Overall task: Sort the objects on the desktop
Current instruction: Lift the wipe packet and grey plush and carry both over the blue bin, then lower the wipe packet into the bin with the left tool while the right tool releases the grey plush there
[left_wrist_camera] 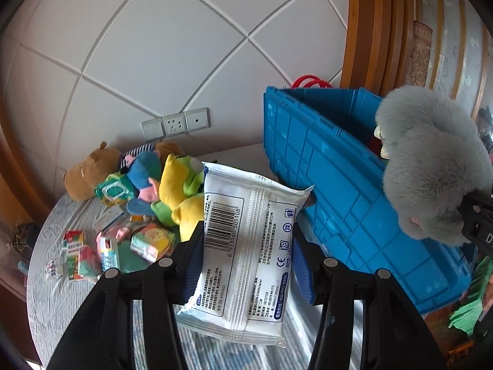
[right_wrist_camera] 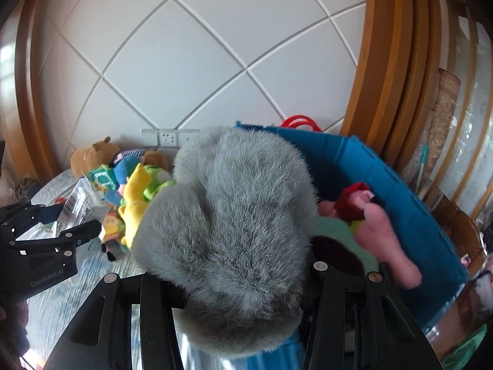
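Observation:
My left gripper (left_wrist_camera: 246, 240) is shut on a white wipes pack (left_wrist_camera: 246, 246) with a barcode, held above the table beside the blue crate (left_wrist_camera: 332, 191). From the right wrist view the same pack (right_wrist_camera: 77, 205) shows at the left in the left gripper (right_wrist_camera: 69, 220). My right gripper (right_wrist_camera: 243, 280) is shut on a grey furry plush toy (right_wrist_camera: 234, 222), held over the blue crate's (right_wrist_camera: 385, 178) near rim. That grey plush (left_wrist_camera: 431, 166) appears at the right in the left wrist view. Its fingertips are hidden by fur.
A pile of plush toys lies at the table's far side: a brown bear (left_wrist_camera: 89, 169), a blue toy (left_wrist_camera: 144, 169), a yellow-green frog (left_wrist_camera: 181, 191). Small boxes (left_wrist_camera: 151, 240) and a green wipes pack (left_wrist_camera: 115, 189) lie nearby. Pink and red plush (right_wrist_camera: 369, 215) sits inside the crate.

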A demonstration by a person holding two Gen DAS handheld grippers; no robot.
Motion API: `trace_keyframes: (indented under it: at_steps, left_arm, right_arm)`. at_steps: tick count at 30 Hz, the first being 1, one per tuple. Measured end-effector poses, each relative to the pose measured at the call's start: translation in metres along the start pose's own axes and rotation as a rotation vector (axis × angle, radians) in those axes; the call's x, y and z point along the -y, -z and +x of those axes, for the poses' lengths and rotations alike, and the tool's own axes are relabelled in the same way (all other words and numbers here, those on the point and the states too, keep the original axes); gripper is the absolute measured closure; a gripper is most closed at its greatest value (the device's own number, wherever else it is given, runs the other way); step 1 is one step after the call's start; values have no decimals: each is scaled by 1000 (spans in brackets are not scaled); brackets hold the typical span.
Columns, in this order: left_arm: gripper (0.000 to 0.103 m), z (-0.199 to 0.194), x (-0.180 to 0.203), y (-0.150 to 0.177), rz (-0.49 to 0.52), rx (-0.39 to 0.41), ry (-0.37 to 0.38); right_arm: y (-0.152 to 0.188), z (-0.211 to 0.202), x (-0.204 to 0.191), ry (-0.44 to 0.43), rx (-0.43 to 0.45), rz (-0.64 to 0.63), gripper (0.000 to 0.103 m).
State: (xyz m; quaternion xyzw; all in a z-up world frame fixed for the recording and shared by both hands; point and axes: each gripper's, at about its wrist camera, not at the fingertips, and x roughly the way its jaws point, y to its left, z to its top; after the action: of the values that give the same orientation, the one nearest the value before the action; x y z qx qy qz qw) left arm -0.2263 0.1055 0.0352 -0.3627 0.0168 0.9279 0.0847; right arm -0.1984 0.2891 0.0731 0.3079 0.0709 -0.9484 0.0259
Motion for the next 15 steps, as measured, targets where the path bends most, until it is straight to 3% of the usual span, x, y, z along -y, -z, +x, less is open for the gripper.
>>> trace_keyframes:
  at_steps: [6,15]
  left_arm:
    - [52,11,41,-35,-15,45,-10]
    - [52,37,132,-121,19,103,-21]
  right_arm:
    - [-28,16,69,-4,36,-17,57]
    - [-63,48,171,25,33,-36,57]
